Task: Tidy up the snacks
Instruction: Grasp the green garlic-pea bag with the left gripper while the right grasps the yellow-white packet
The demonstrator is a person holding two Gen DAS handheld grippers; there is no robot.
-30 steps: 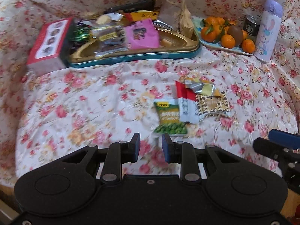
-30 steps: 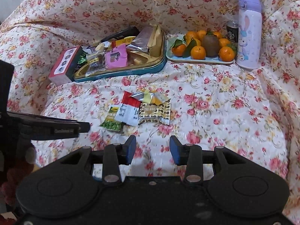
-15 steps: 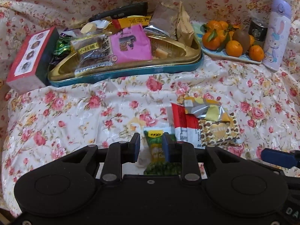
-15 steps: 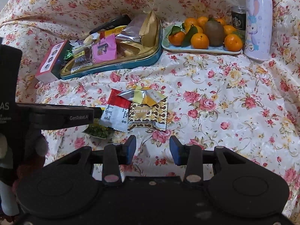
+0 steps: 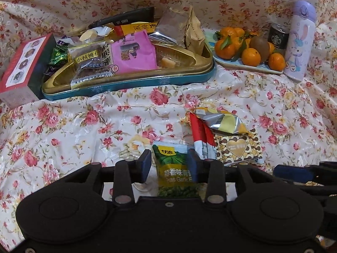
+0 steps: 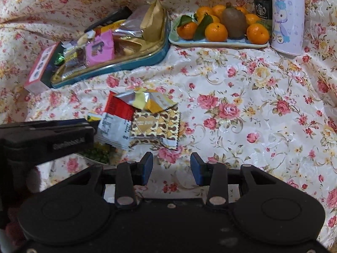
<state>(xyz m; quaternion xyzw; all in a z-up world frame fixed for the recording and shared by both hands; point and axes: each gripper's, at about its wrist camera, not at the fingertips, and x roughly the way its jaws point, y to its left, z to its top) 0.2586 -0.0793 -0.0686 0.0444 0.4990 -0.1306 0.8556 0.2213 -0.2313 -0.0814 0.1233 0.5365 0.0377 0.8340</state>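
A green pea packet [image 5: 173, 164] lies on the floral cloth between the open fingers of my left gripper [image 5: 169, 164]; the fingers stand on either side of it, apart from it. Beside it lie a red-and-white packet [image 5: 202, 139], a silver-yellow packet [image 5: 223, 122] and a gold heart packet [image 5: 238, 147]. They also show in the right wrist view: the red-and-white packet [image 6: 117, 122] and the heart packet [image 6: 155, 126]. My right gripper [image 6: 171, 167] is open and empty, just short of the heart packet. A gold-and-teal tin tray [image 5: 130, 82] holds several snacks at the back.
A red box [image 5: 19, 69] stands left of the tray. A plate of oranges and a kiwi [image 5: 246, 50], a dark can [image 5: 278, 37] and a lilac bottle [image 5: 299, 42] stand at the back right. The left gripper's body [image 6: 46, 141] fills the right view's left side.
My left gripper has moved forward and opened wider, so its fingers now straddle the green pea packet. My right gripper has moved forward toward the heart packet.
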